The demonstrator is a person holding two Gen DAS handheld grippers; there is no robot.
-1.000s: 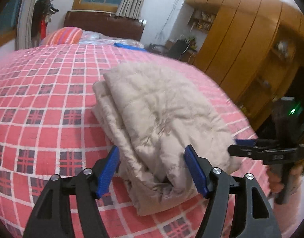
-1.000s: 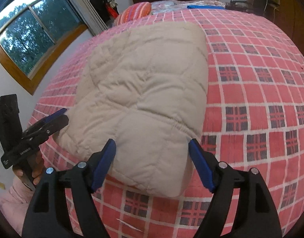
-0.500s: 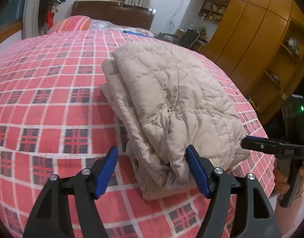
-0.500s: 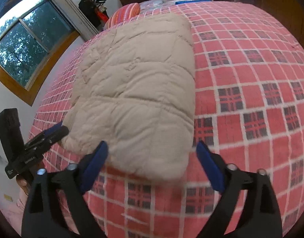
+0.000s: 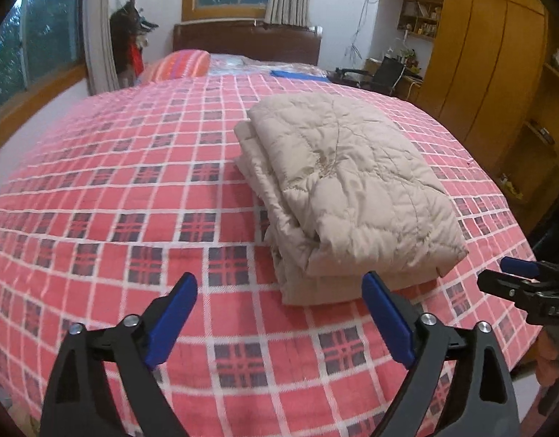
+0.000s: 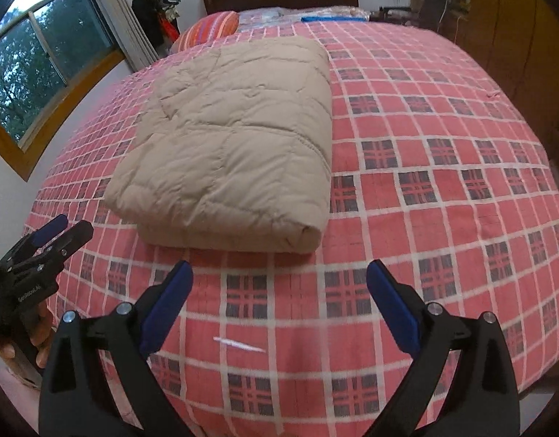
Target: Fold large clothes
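Two hand-held grippers are in view, and parts of each are cut off: the left hand-held gripper [image 5: 279, 313] shows only its blue-padded fingers and black arms at the bottom edge of its own camera, and the right hand-held gripper [image 6: 279, 302] is cropped the same way; the handles below are out of frame. In the right wrist view the left one appears again at the left edge, with fingers of a hand [image 6: 39, 338] around its grip, partly hidden; in the left wrist view the right one is at the right edge, mostly cut off, so its opening is hard to judge there. The far end of the bed [image 5: 115, 200] is small and blurred; what lies near the headboard I cannot make out.

Both hand-held grippers stand wide open and hold nothing. The folded beige quilted garment [image 6: 235, 138] lies on the red checked bed cover, just ahead of both; for the left one it is ahead and to the right, near the right finger but not touching; for the right one it is ahead and slightly left, apart from the fingertips.
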